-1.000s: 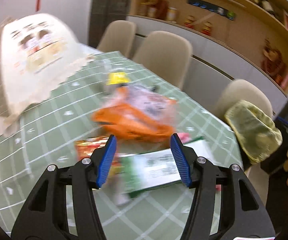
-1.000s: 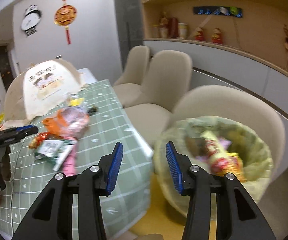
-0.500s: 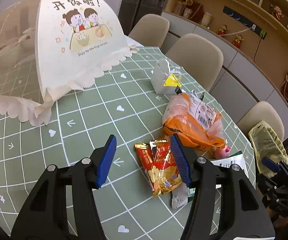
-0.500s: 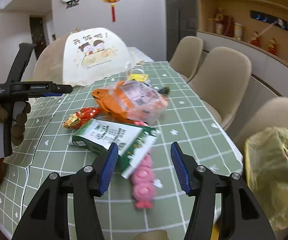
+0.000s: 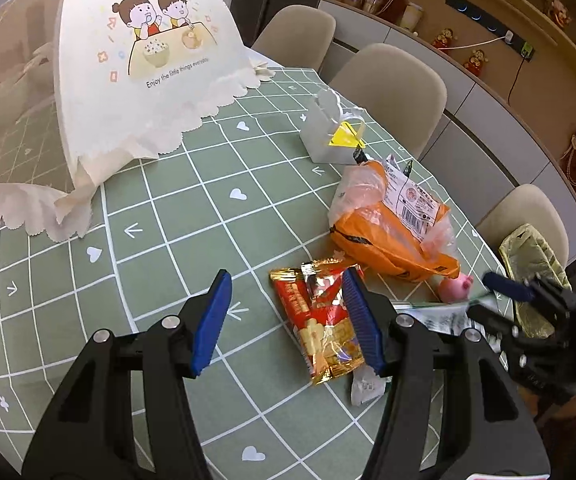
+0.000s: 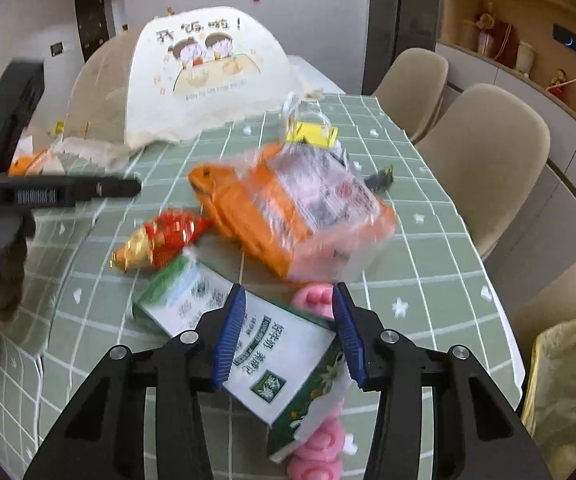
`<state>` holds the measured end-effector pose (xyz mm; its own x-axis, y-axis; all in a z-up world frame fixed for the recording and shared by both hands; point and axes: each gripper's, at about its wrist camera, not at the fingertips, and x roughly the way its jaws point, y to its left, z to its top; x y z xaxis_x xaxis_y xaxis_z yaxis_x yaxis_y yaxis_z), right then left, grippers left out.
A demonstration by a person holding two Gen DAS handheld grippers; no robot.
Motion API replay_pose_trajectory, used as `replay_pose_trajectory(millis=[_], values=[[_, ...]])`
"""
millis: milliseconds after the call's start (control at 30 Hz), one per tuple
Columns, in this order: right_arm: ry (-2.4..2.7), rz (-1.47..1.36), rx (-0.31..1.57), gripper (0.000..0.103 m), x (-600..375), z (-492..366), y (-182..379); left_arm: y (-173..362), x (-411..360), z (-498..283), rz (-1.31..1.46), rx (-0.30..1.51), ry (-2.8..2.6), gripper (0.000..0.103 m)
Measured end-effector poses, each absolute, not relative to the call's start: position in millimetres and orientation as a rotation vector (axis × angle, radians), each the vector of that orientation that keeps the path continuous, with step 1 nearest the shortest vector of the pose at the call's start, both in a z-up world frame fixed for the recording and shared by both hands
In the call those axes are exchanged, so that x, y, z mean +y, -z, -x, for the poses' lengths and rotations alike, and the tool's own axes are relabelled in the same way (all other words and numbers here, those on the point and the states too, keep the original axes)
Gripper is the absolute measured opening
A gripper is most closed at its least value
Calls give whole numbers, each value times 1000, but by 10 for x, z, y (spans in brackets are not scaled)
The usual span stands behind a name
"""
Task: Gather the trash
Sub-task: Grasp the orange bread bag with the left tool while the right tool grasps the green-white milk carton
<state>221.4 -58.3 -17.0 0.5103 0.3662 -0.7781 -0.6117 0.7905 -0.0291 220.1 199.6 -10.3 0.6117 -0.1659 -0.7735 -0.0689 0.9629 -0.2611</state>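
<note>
Trash lies on the green checked tablecloth (image 5: 175,208). There is an orange plastic bag (image 5: 392,232) (image 6: 288,216), a red-gold snack wrapper (image 5: 324,320) (image 6: 163,236), a green-white carton (image 6: 271,344) and a pink pig-shaped piece (image 6: 314,298) (image 5: 454,286). My left gripper (image 5: 288,292) hangs open over bare cloth, with the wrapper just behind its right finger. My right gripper (image 6: 290,308) is low over the carton. Its jaws are closing with the carton's end between them, and I see no pad pressing on it.
A yellow trash bag (image 6: 560,380) (image 5: 536,264) sits on the chair at the table's near right. A white food cover (image 5: 139,60) takes the far left. A small white bag with a yellow tag (image 5: 328,136) stands behind the orange bag. Beige chairs (image 6: 484,160) line the right edge.
My right gripper swung from the trash bag on the chair to the table and came down over the carton, jaws narrowing. My left gripper shifted left off the carton to beside the red-gold wrapper.
</note>
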Motion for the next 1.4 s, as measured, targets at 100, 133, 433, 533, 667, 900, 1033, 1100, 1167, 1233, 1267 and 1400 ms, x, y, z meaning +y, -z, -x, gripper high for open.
replay_pose_trajectory(millis=[100,133,433,533,667,900,1033,1100,1167,1233,1267,1400], values=[[-683,286,939,43,-612,-1969,208,111,2018,-2212,283,920,56,54],[-704,282,956,43,-617,-1901,218,114,2013,-2214,285,923,56,54],[-705,371,776,43,-554,-1657,-34,153,1987,-2230,299,947,74,54],[-638,393,738,43,-539,-1943,-87,99,1988,-2208,307,921,92,54],[-589,190,779,43,-775,-2361,-77,-24,1930,-2162,289,837,168,54],[-591,263,759,43,-959,-2069,21,-101,1493,-2519,97,739,176,55],[-567,228,766,43,-1250,-1960,36,111,1156,-3047,-63,795,109,55],[-545,234,772,43,-1364,-1908,43,245,1117,-3231,-82,841,85,55],[-526,265,769,43,-1440,-1834,34,387,1141,-3361,-54,894,63,54],[-525,282,764,43,-1472,-1780,20,408,1244,-3331,46,910,101,37],[-529,285,763,43,-1468,-1744,8,367,1290,-3274,83,904,122,32],[-567,287,754,43,-1334,-1673,-15,10,1424,-2874,123,790,137,26]])
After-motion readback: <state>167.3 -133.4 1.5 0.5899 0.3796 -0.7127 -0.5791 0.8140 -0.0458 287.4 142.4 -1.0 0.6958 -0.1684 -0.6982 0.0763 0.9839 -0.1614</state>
